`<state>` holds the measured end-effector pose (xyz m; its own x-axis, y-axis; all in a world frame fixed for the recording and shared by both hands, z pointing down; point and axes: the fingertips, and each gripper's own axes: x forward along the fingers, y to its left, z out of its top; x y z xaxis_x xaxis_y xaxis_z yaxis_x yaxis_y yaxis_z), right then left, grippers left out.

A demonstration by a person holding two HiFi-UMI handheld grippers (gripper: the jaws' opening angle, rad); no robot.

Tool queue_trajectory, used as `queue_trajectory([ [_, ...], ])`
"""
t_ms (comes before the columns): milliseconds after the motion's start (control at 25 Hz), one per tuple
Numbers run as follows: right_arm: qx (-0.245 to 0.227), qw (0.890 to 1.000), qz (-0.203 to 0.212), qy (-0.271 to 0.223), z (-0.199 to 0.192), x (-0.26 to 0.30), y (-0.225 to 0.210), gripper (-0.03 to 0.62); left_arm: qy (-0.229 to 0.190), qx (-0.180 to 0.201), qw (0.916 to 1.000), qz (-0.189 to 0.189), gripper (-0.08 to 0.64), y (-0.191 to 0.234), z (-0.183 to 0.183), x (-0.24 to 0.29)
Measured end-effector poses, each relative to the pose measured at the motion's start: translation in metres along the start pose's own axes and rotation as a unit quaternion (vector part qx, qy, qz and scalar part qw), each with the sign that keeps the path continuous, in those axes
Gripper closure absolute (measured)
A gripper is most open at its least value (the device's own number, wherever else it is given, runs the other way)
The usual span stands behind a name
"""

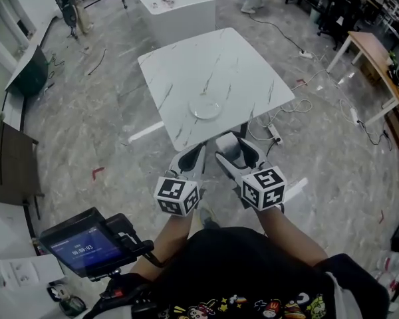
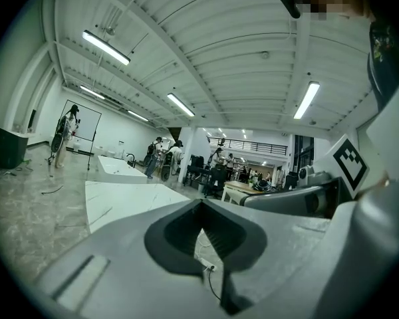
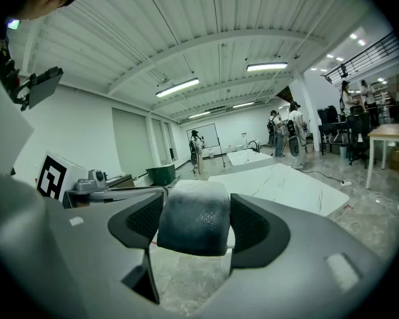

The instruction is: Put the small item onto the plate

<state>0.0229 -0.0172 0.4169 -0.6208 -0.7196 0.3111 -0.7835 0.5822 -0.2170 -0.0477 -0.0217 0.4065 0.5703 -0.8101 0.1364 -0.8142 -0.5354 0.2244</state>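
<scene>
A small round plate [image 1: 205, 108] lies near the front edge of the white marble table [image 1: 186, 58]. Both grippers are held close to the person's body, short of that edge and off the table. My right gripper [image 1: 231, 145] [image 3: 194, 208] is shut on the small item [image 3: 194, 218], a rounded dark grey block [image 1: 233, 150] filling the gap between the pads. My left gripper [image 1: 197, 153] [image 2: 201, 203] is shut, its tips meeting with nothing between them. The table [image 3: 286, 185] [image 2: 123, 201] shows ahead in both gripper views; the plate is not discernible in either.
A white block counter [image 1: 176, 4] stands beyond the table. A wooden table [image 1: 376, 52] is at the far right, and a dark chair [image 1: 13, 165] at the left. Cables and a power strip [image 1: 274, 135] lie on the floor. A screen device [image 1: 83, 246] is at the person's lower left.
</scene>
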Motion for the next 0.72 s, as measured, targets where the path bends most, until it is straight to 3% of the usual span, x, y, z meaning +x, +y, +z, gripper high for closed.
queue_trajectory([
  [720, 0.008, 1.000, -0.014, 0.003, -0.0027, -0.0015, -0.0048, 0.253, 0.007, -0.004, 0.9999, -0.011, 0.558, -0.0011, -0.0034, 0.0037],
])
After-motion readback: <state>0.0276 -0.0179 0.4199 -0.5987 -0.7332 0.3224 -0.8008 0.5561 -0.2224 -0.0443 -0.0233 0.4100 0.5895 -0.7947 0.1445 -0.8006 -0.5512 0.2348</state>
